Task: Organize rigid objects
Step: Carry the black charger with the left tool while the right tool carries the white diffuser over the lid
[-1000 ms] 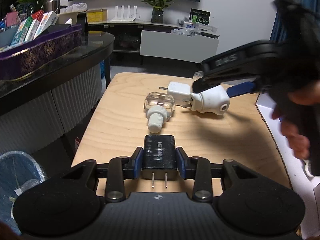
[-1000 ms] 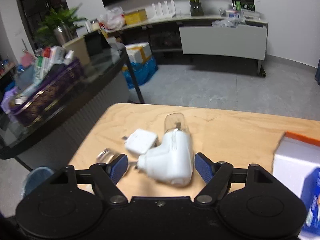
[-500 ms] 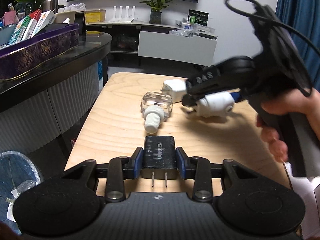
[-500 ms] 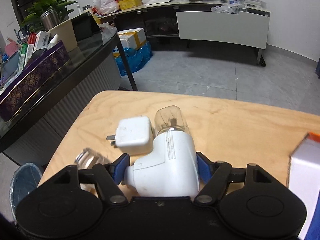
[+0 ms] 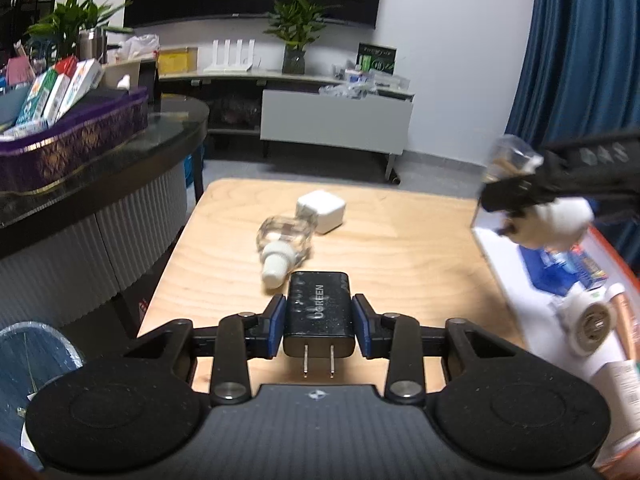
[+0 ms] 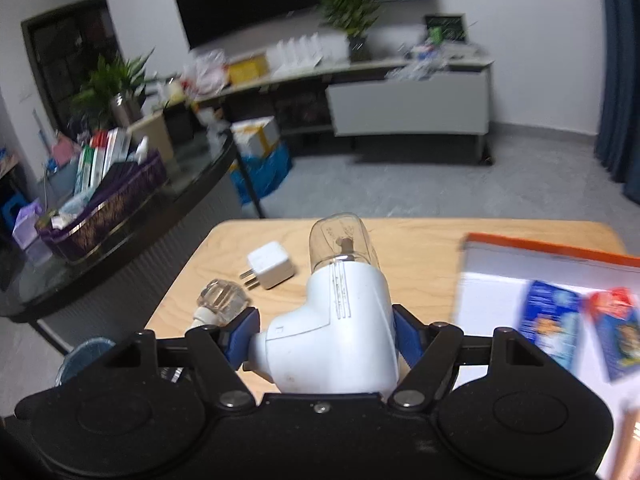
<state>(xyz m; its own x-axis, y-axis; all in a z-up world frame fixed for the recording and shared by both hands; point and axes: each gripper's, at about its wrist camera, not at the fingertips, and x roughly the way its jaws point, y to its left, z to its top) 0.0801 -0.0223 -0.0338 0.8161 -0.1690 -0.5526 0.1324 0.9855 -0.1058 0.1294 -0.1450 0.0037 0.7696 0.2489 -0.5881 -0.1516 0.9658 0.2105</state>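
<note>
Here the left gripper (image 5: 319, 330) has its blue pads (image 5: 276, 330) pressed tight on both sides of a black charger (image 5: 319, 312), whose two metal prongs point back toward the camera; the charger is held over the near end of the wooden table (image 5: 400, 248). The right gripper (image 6: 322, 338) is clamped around a white plug-in diffuser (image 6: 336, 332) with a clear bottle screwed into its far end, the wide white body filling the space between the two pads, and it sits clear of the tabletop. In the left wrist view that same diffuser (image 5: 560, 220) shows at the right edge, blurred, held over the near rim of an open white box (image 5: 508, 268) edged in orange. The box stands at the right side of the table and holds a white roll (image 5: 588, 322) and some blue packets (image 5: 560, 272). Lying on the table are a clear glass bottle (image 5: 284, 240) on its side with a white cap toward the left gripper, and just behind it, touching or nearly so, a small white plug adapter (image 5: 322, 210). In the right wrist view the adapter (image 6: 270, 265) shows its prongs pointing toward the bottle (image 6: 222, 302).
</note>
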